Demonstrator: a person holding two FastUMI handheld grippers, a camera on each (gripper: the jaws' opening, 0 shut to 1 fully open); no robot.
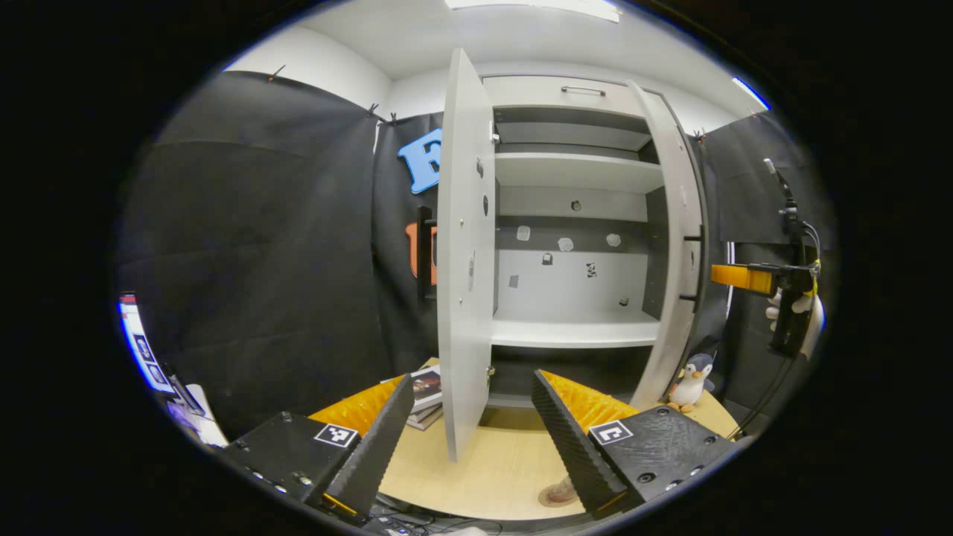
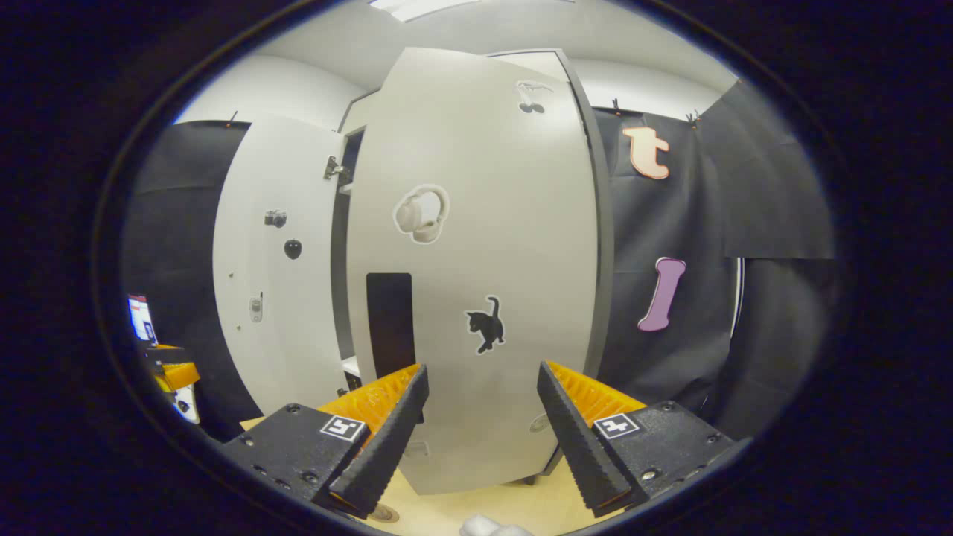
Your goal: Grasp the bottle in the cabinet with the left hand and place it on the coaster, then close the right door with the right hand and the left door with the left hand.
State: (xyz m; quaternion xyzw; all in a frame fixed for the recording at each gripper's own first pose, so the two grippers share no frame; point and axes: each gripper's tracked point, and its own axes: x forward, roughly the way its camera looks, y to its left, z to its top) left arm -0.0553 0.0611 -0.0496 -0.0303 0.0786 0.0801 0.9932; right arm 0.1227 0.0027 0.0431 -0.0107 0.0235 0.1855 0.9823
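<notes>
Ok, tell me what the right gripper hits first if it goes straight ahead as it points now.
Most likely the outer face of the right door, near the cat sticker. The right gripper has open jaws aimed squarely at it; depth is unclear.

No words, brand names or numbers can be read. The only signs are square black-and-white coded tags (image 1: 334, 435), one on each finger mount of the left gripper (image 1: 473, 376) and of the right gripper (image 2: 482, 366). The right door (image 2: 521, 186) carries picture stickers without lettering: a black cat (image 2: 485, 324) low on it and headphones (image 2: 421, 214) above.
</notes>
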